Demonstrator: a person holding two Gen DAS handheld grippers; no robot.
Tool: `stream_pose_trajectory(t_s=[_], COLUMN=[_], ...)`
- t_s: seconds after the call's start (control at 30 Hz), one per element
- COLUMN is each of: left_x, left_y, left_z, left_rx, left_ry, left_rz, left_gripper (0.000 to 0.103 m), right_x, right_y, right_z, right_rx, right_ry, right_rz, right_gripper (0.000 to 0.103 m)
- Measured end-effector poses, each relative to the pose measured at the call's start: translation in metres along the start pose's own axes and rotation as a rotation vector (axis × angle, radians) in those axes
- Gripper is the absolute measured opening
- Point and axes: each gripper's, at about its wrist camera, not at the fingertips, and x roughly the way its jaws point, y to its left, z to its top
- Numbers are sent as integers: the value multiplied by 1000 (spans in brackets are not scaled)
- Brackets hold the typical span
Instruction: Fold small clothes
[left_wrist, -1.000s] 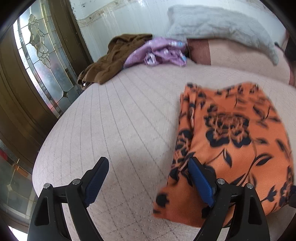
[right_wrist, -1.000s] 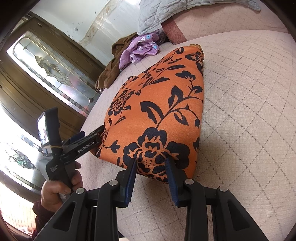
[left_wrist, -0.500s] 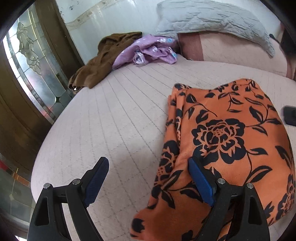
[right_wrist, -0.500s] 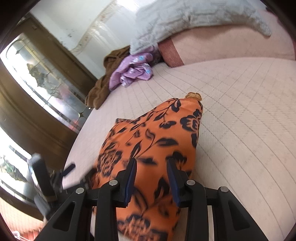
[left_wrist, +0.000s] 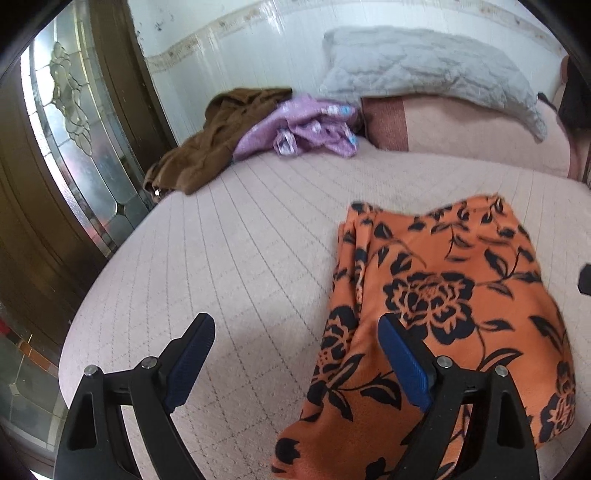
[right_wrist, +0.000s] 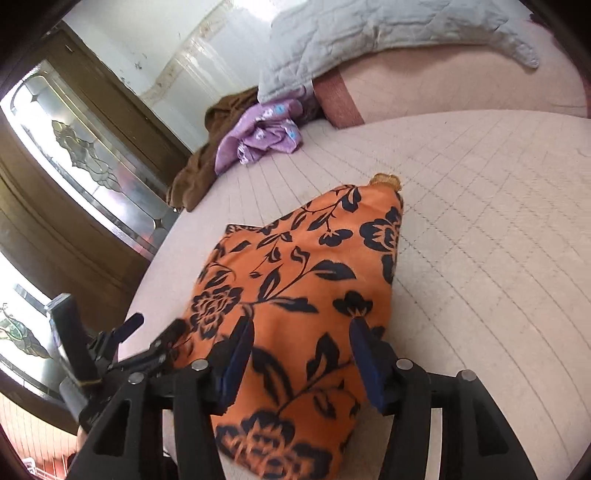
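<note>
An orange garment with black flowers lies in a loose fold on the pink quilted bed. My left gripper is open wide at its left edge. Its right finger hovers over the cloth and its left finger over bare quilt. In the right wrist view the same garment runs away from my right gripper. That gripper's jaws are opening, with the near end of the cloth lying between them and the pads off it. The left gripper shows at the lower left, held by a hand.
A brown garment and a purple one are heaped at the far left of the bed. A grey quilted pillow rests on a pink bolster behind. A wooden door with patterned glass stands to the left.
My right gripper carried the near end of the orange garment forward and up, then spread its jaws off it. The cloth now lies nearer my left gripper, which stayed open.
</note>
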Motion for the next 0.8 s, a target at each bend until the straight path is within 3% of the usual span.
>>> stream_pose_trajectory(t_s=[0.3, 0.53, 0.8], left_x=[-12, -10, -7], left_y=[1, 0, -5], left_z=[4, 5, 9], left_rx=[-31, -33, -33], left_ry=[-28, -23, -12], left_rz=[-22, -23, -39], left_gripper=[90, 90, 90], right_x=[-31, -18, -2], right_y=[-2, -29, -30], right_z=[-19, -24, -25], right_rx=[34, 136, 140], right_ry=[-25, 24, 59], right_rz=[-12, -10, -1], right_gripper=[68, 70, 70])
